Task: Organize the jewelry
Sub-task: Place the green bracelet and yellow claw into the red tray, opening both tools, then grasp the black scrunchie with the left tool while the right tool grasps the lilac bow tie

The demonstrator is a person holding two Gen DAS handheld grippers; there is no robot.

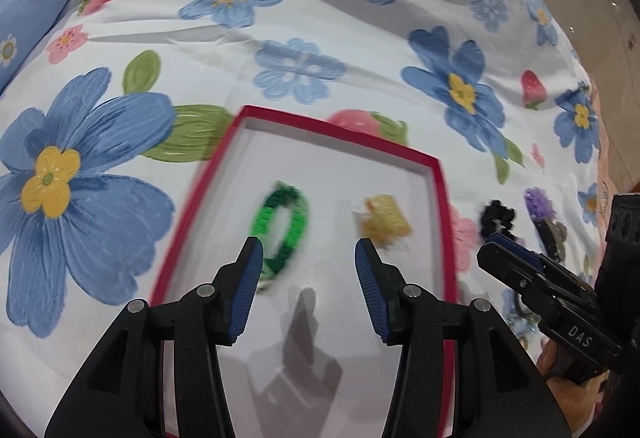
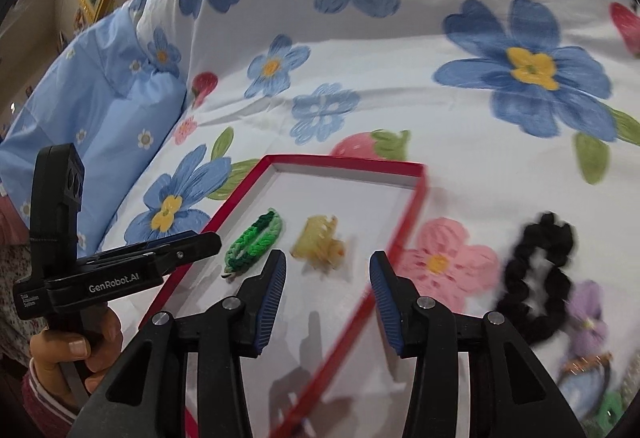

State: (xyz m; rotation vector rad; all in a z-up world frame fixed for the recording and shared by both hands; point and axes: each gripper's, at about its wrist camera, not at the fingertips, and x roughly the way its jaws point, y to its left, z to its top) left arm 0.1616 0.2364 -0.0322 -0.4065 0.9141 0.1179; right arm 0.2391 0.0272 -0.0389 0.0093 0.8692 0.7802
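"DAS" marks the right gripper [image 1: 490,238]; "GenRobot.AI" the left gripper [image 2: 214,238].

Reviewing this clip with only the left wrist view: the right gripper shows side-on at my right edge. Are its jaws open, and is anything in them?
Observer: The right wrist view shows the right gripper open and empty.
Operator: What is beneath it?
Observer: The right-hand edge of the red-rimmed white cardboard tray passes under its open jaws.
Operator: The black thing outside the tray is a blur for me.
Observer: It is a black ruffled fabric scrunchie, lying on the floral bedspread, apart from the tray.
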